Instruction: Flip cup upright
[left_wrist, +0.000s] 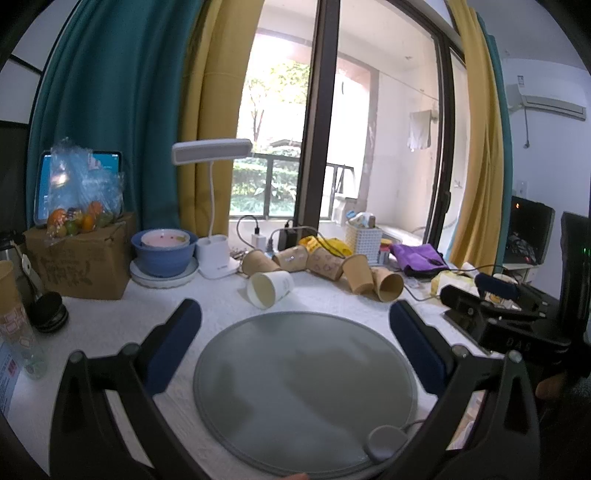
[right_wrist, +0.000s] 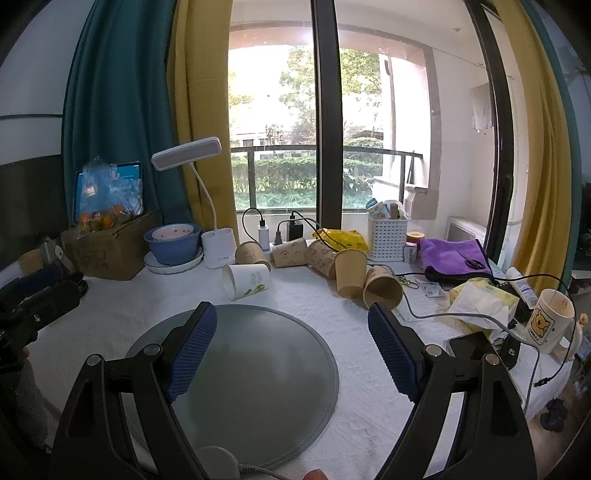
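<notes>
A white paper cup (left_wrist: 269, 288) lies on its side on the white tablecloth, mouth toward me, just beyond the round grey mat (left_wrist: 306, 398); it also shows in the right wrist view (right_wrist: 245, 280). Behind it several brown paper cups (left_wrist: 325, 264) lie tipped in a row, which the right wrist view (right_wrist: 351, 271) shows too. My left gripper (left_wrist: 295, 317) is open and empty above the mat, short of the white cup. My right gripper (right_wrist: 291, 317) is open and empty over the mat (right_wrist: 251, 376).
A white desk lamp (left_wrist: 216, 254), blue bowl (left_wrist: 164, 251) and cardboard box (left_wrist: 81, 258) stand at back left. A white basket (right_wrist: 386, 236), purple cloth (right_wrist: 456, 254), tissues (right_wrist: 480, 302), a mug (right_wrist: 550, 321) and cables lie at right.
</notes>
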